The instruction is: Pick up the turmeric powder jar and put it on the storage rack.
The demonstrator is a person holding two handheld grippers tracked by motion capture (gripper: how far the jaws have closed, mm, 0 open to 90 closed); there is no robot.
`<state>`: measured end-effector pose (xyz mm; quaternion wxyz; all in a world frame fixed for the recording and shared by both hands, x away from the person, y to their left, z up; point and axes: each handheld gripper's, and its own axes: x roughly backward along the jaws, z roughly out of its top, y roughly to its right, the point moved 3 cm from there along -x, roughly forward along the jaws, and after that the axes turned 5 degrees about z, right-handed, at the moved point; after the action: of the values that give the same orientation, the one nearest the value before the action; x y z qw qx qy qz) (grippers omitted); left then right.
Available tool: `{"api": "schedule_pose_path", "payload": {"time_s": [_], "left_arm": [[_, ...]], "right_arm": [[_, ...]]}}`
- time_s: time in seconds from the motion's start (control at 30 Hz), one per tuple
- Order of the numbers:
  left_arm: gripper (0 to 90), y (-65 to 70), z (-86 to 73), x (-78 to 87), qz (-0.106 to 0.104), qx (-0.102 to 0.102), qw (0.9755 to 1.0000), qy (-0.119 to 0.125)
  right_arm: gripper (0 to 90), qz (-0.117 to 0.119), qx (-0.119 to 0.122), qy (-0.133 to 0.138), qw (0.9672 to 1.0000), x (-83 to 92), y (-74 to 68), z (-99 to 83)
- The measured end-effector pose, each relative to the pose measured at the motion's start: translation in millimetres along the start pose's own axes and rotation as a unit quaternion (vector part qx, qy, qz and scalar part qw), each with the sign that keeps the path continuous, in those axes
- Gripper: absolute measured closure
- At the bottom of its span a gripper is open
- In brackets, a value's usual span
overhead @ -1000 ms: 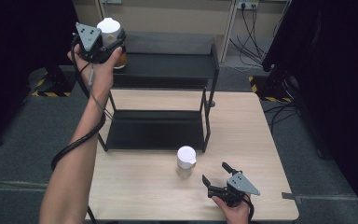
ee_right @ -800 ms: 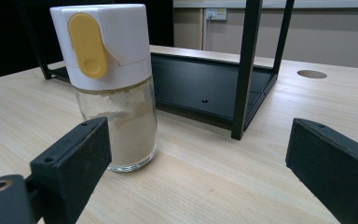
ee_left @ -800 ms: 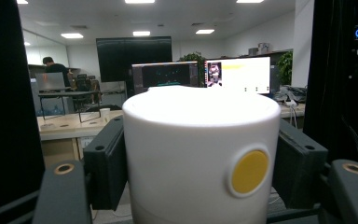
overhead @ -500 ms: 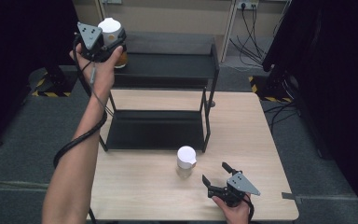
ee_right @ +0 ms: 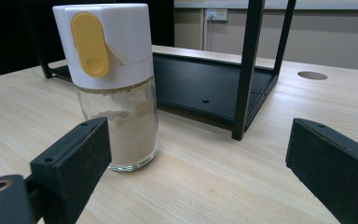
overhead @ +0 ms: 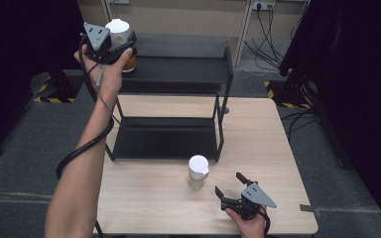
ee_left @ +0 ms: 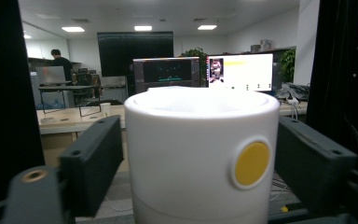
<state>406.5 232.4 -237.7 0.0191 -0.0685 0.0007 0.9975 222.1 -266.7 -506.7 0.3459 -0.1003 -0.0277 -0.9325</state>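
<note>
Two white-capped shakers: one (ee_left: 200,158) sits between the left gripper (overhead: 121,42)'s just-released jaws, base cut off, on the rack's top shelf (overhead: 178,69); another (ee_right: 112,84) stands by the right gripper (overhead: 233,191)'s spread jaws on the bench (overhead: 154,198).

Spice jar (ee_right: 114,88) upright on table (ee_right: 205,182), black rack (ee_right: 214,84) behind

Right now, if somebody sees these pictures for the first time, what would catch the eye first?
Probably the white-capped jar on the top shelf of the black rack, at the far left, sitting between the jaws of the left tool, which have just been opening; gaps show beside the cap. Next, the second shaker jar, with pale powder and a yellow flap, standing on the wooden table in front of the rack. The open right tool rests just beside it.
</note>
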Motion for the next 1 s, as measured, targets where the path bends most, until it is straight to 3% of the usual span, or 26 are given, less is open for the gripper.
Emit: {"api": "schedule_pose_path", "payload": {"time_s": [1.0], "left_arm": [[12.7, -4.1, -7.8, 48.9, -0.023, 0.02, 0.9993, 0.022]], "right_arm": [[6.9, -0.001, 0.005, -0.001, 1.0, -0.1, -1.1, 0.0]]}}
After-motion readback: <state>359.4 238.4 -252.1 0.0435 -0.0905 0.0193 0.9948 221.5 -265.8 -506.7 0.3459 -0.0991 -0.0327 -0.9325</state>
